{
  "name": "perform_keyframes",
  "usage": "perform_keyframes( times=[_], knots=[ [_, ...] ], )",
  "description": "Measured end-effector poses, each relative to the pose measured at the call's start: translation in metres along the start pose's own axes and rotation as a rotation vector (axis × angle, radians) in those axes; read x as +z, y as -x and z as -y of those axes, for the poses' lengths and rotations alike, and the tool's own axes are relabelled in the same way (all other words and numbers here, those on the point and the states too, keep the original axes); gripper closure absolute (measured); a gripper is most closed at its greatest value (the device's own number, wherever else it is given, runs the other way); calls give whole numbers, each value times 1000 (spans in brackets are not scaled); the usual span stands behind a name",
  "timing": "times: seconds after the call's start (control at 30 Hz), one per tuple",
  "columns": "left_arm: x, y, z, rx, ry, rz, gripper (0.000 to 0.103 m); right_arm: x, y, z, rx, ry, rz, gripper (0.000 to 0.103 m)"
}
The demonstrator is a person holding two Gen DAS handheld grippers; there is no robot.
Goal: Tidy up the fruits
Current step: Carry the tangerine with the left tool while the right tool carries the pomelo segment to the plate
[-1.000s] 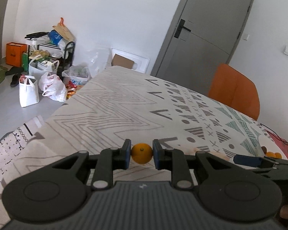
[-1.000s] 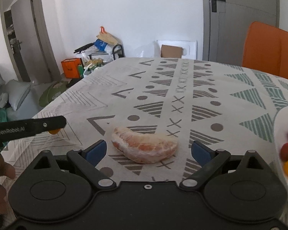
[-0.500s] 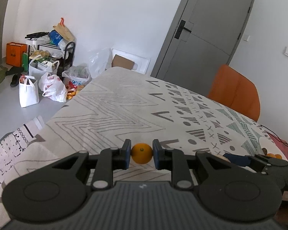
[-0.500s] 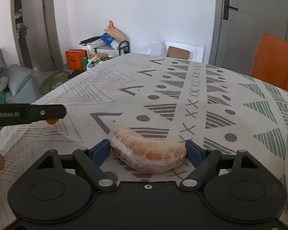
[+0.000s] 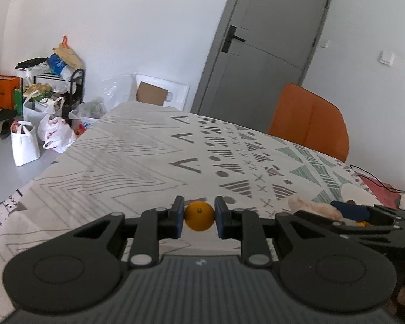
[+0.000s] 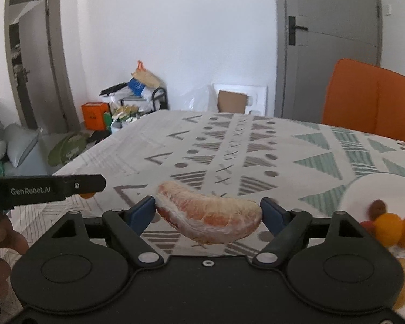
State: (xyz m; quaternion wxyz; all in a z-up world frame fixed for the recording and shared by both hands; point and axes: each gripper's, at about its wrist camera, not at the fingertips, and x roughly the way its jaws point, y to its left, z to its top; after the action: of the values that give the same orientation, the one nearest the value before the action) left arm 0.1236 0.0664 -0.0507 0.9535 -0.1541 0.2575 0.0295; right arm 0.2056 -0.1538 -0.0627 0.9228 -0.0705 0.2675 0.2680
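My left gripper (image 5: 198, 212) is shut on a small round orange (image 5: 199, 217) and holds it just above the patterned tablecloth (image 5: 137, 162). In the right wrist view, my right gripper (image 6: 208, 209) is shut on a peeled pinkish pomelo segment (image 6: 208, 217), its blue pads pressing on both ends, with the segment lifted off the cloth. At the right edge a white plate (image 6: 364, 189) carries small oranges (image 6: 388, 228) and a brown fruit (image 6: 378, 206). The left gripper's finger (image 6: 75, 186) reaches in from the left. The held segment (image 5: 310, 205) also shows in the left wrist view.
An orange chair (image 6: 364, 100) stands at the table's far right, in front of a grey door (image 6: 329, 40). Bags and a cluttered rack (image 5: 48, 102) sit on the floor beyond the left table edge. A hand (image 6: 2, 240) holds the left gripper.
The right gripper closed on the pomelo segment and lifted it off the cloth. Both grippers shifted slightly toward the plate side; the left kept its grip on the orange.
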Motion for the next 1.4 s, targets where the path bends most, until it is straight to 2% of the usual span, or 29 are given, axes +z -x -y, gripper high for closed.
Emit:
perform_keyframes(
  times=[0.8,1.4],
  knots=[
    [-5,-16,101,-121,-154,-25,81,-28,59,97,-159,-159,93,22],
    [-18,-39,174,-178,-268,-69,81,-52,87,171,-236,-248,115,22]
  ],
)
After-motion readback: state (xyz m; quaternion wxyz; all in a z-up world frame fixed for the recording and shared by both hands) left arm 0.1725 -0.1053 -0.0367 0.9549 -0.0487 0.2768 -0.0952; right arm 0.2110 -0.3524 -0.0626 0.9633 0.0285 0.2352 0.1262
